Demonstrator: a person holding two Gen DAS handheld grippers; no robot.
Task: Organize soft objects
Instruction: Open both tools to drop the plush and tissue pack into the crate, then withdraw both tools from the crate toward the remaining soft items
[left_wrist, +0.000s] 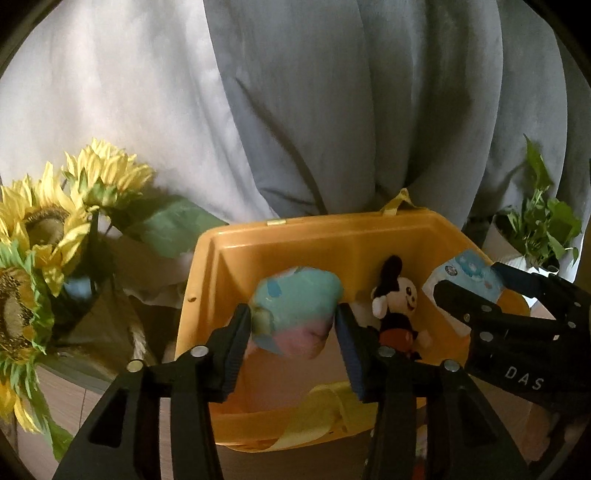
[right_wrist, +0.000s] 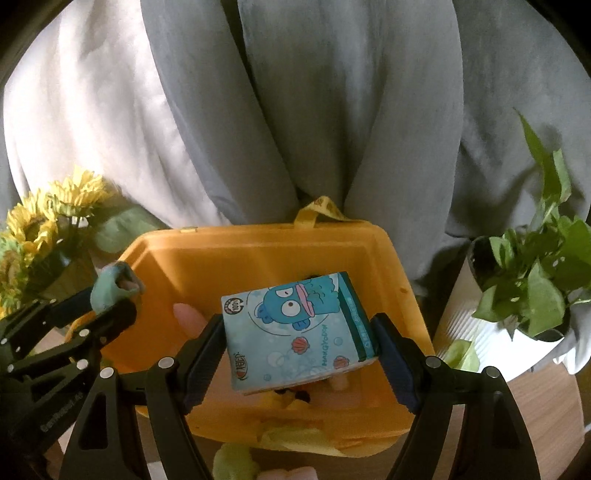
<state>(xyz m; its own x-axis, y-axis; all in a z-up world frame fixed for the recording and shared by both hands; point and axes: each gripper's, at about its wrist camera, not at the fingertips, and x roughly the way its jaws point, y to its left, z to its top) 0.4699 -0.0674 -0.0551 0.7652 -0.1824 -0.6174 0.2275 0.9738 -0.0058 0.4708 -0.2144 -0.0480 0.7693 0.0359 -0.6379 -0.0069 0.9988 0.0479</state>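
Above the open orange plastic bin (left_wrist: 280, 251), the left gripper (left_wrist: 293, 325) has its jaws pressed on either side of a pastel plush toy (left_wrist: 295, 314) in green, blue and pink, held over the bin's inside. Just beside it, the right gripper (right_wrist: 301, 332) holds a blue tissue pack (right_wrist: 299, 325) printed with a cartoon fish, its jaws set wide against the pack's two sides, also over the bin. Inside the bin a Mickey Mouse plush (left_wrist: 397, 306) leans against the far wall, close to the held plush toy and between the two grippers in the left wrist view. A yellow ribbon strap (left_wrist: 321, 413) drapes over the bin's near rim, and another loop sticks up at the far rim. Left of the bin stands a bunch of artificial sunflowers (left_wrist: 40, 229); to the right, a leafy green plant in a white ribbed pot (right_wrist: 480, 332). Grey and white curtains (left_wrist: 332, 92) hang close behind. The bin rests on a wooden worktop (right_wrist: 546, 398).
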